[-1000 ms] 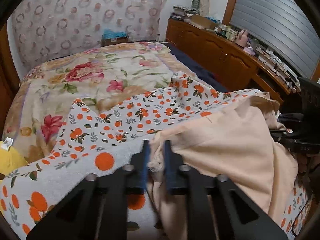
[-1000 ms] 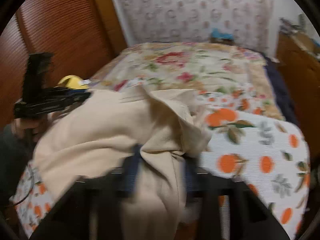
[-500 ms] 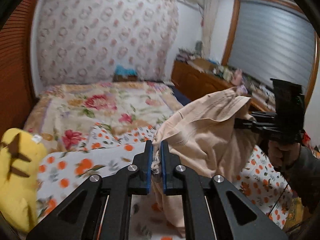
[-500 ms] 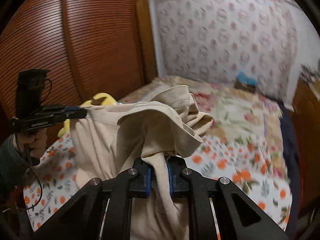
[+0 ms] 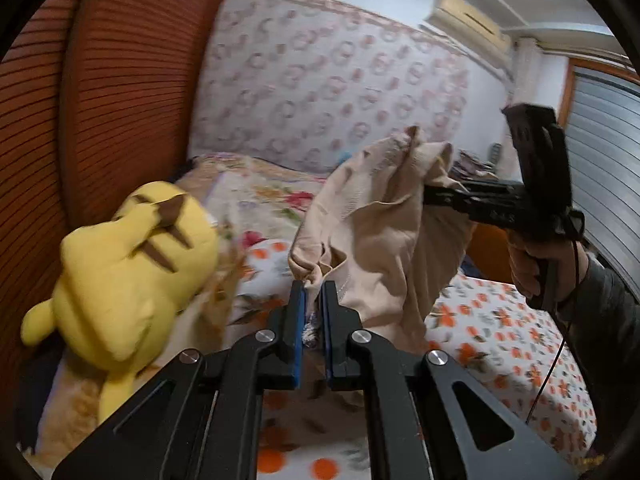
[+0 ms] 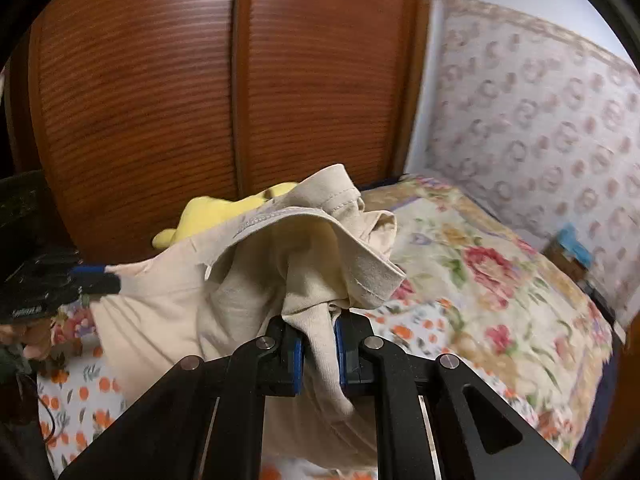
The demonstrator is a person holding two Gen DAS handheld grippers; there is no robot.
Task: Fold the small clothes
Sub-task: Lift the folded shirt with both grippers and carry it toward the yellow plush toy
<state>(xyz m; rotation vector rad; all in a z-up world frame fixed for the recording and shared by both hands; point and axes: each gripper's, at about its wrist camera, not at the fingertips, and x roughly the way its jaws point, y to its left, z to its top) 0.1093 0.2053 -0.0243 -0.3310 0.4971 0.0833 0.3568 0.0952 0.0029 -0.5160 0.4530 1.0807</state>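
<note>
A beige garment (image 5: 380, 232) hangs in the air above the bed, stretched between both grippers. In the left wrist view my left gripper (image 5: 312, 290) is shut on a bunched edge of it. The right gripper (image 5: 430, 196) grips its far upper corner, carried by a hand (image 5: 536, 268). In the right wrist view my right gripper (image 6: 318, 320) is shut on a thick fold of the beige garment (image 6: 256, 280), whose hem flops over the fingers. The left gripper (image 6: 108, 278) pinches the far corner at the left. The garment's lower part hangs crumpled.
A yellow plush toy (image 5: 132, 264) lies at the bed's left edge, against the brown slatted wardrobe (image 6: 160, 100). An orange-dotted white blanket (image 5: 492, 328) covers the near bed, with a floral bedspread (image 6: 480, 272) beyond. A wooden cabinet stands along the right wall.
Both grippers have lifted the beige garment off the blanket and swung left toward the wardrobe. It lay heaped on the bed before and hangs spread between them now.
</note>
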